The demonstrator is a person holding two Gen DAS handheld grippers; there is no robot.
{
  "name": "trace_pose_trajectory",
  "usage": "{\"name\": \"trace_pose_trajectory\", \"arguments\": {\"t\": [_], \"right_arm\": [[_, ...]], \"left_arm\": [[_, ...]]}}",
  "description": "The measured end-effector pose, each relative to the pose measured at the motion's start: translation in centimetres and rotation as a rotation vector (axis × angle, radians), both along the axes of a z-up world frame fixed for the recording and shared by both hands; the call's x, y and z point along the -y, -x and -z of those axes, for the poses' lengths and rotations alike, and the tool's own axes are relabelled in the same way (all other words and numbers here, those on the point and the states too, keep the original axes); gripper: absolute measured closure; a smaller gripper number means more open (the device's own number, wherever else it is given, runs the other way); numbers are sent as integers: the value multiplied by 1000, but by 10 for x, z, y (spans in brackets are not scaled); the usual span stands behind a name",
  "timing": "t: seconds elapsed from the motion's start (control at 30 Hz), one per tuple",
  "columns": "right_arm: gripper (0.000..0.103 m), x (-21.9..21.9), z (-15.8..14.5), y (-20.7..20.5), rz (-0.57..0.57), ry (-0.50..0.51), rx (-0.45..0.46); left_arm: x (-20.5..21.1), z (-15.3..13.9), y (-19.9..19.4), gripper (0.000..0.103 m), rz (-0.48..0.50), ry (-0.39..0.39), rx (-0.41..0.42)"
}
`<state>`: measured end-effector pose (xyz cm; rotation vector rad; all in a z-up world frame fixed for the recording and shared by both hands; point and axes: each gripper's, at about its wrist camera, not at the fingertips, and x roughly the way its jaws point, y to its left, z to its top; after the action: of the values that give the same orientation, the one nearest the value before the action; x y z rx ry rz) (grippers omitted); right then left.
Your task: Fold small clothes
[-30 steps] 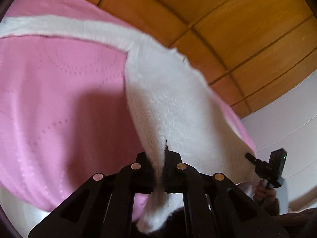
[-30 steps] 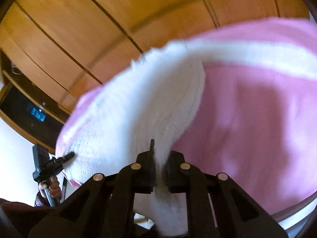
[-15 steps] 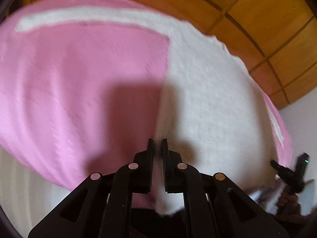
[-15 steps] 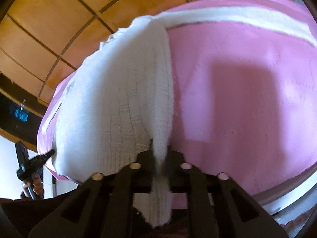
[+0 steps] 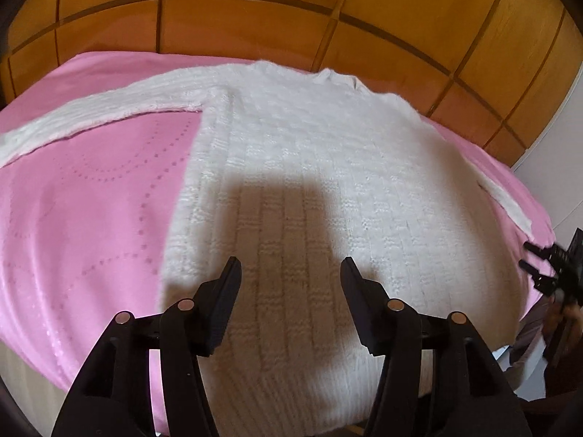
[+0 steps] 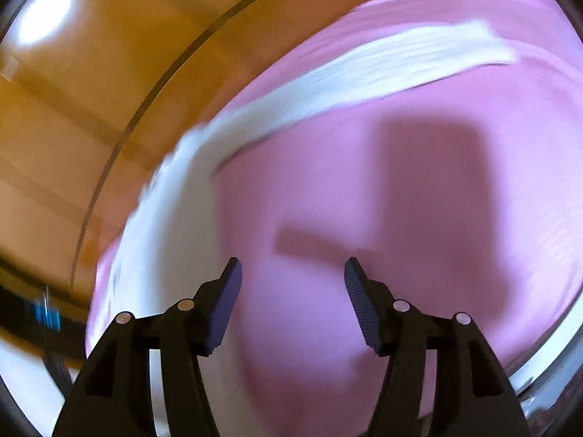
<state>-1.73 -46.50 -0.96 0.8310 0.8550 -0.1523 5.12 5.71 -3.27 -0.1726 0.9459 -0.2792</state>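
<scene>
Grippers (image 5: pixel 289 273) (image 6: pixel 291 273) just opened, empty.

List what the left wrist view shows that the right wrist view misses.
Only the left wrist view: the white sweater's whole body and neckline, spread flat, and the right gripper at the frame's edge. Only the right wrist view, blurred: a blue-lit display. Both: the pink cover, a spread sleeve, wood panelling, and open fingers holding nothing.

Wall: glossy orange-brown wood panelling (image 5: pixel 255 11) with dark grooves running behind the bed
Bedding: pink quilted bedspread (image 5: pixel 91 218) lying flat
Light: bright glare (image 6: pixel 43 14) reflecting off the panelling
Far right: white wall (image 5: pixel 561 167) showing
</scene>
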Motion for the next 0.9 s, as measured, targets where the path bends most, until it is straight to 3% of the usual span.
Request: {"name": "trace_pose_trajectory", "arguments": {"t": [0.2, 0.33, 0.37, 0.4, 0.43, 0.47, 0.6, 0.7, 0.77, 0.9], "right_arm": [[53, 101, 9, -9, 313, -65, 51], [56, 139, 21, -31, 409, -123, 58], [58, 143, 23, -36, 419, -126, 56], [67, 149, 25, -42, 427, -127, 51], [85, 152, 26, -47, 432, -122, 43], [94, 155, 26, -51, 433, -108, 24], [95, 174, 14, -66, 443, 72, -59], [96, 193, 8, -77, 486, 140, -108], [96, 193, -2, -86, 479, 164, -100], [96, 152, -45, -116, 314, 229, 5]], "left_arm": [[1, 9, -7, 47, -18, -36, -33], [0, 12, -10, 47, -41, -45, -53], [0, 13, -10, 47, -44, -49, -56], [1, 14, -11, 47, -46, -54, -61], [2, 15, -11, 47, -47, -61, -62], [3, 15, -13, 47, -46, -67, -62], [3, 14, -16, 47, -49, -77, -61], [2, 16, -20, 47, -54, -75, -73], [3, 14, -20, 47, -53, -75, -67], [4, 10, -20, 47, -37, -49, -53]]}}
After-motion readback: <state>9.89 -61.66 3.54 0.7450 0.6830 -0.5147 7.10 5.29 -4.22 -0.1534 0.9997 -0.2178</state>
